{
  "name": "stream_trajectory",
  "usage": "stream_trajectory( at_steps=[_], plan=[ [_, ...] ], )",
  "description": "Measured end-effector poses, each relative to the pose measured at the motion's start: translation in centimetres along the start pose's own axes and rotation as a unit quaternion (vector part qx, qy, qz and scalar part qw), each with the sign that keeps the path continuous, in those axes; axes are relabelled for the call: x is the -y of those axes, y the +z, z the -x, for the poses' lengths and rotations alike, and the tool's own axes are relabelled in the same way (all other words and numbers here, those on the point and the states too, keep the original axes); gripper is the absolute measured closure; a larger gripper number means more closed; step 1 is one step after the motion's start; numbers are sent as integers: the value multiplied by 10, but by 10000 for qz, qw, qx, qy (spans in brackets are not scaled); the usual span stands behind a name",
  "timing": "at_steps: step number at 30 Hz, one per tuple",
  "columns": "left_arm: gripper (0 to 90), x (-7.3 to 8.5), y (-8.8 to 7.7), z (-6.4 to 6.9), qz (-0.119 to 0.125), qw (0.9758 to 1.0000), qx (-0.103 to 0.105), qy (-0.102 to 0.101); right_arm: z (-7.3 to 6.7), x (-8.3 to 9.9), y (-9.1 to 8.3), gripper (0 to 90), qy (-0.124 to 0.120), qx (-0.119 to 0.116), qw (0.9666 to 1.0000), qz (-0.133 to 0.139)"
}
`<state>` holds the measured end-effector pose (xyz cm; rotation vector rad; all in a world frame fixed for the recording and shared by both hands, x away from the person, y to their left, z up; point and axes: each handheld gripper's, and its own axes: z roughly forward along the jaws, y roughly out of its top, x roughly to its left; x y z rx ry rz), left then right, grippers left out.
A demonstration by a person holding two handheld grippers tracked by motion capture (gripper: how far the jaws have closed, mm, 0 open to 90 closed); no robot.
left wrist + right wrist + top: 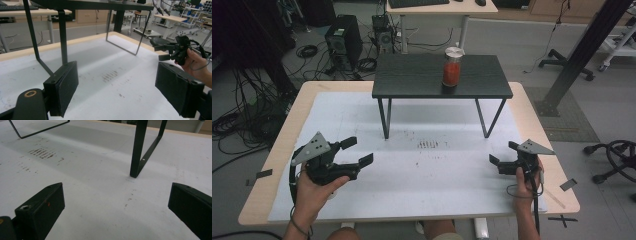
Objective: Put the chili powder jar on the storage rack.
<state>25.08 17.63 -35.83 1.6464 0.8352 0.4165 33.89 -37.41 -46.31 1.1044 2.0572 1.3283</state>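
Observation:
A glass jar [452, 68] with red contents and a pale lid stands upright on a small black shelf table [412, 82] at the far middle of the white mat. My left gripper [357, 151] is held low over the mat at the near left, jaws open and empty, pointing right. In the left gripper view its own black pads [62, 90] frame bare mat, and the right gripper [163, 52] appears farther off in a hand. My right gripper [502, 153] hovers at the near right, open and empty, aimed left; its pads [43, 207] flank the shelf's metal leg [138, 150].
The shelf's thin black legs [384, 119] stand on the white mat [437, 170], which carries small brown smudges [432, 145] at its middle. The tabletop's wooden edge [277, 150] rings the mat. Computers, cables and a desk lie beyond the far edge.

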Motion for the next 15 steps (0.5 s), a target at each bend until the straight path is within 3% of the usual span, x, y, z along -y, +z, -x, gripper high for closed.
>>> stream_trajectory(
  at_steps=[15],
  plan=[
    [183, 2, 9, -1, -60, 10000, 44, -38, -1, 0, -2, 4, -29, -24, 10000, 71]
  ],
)
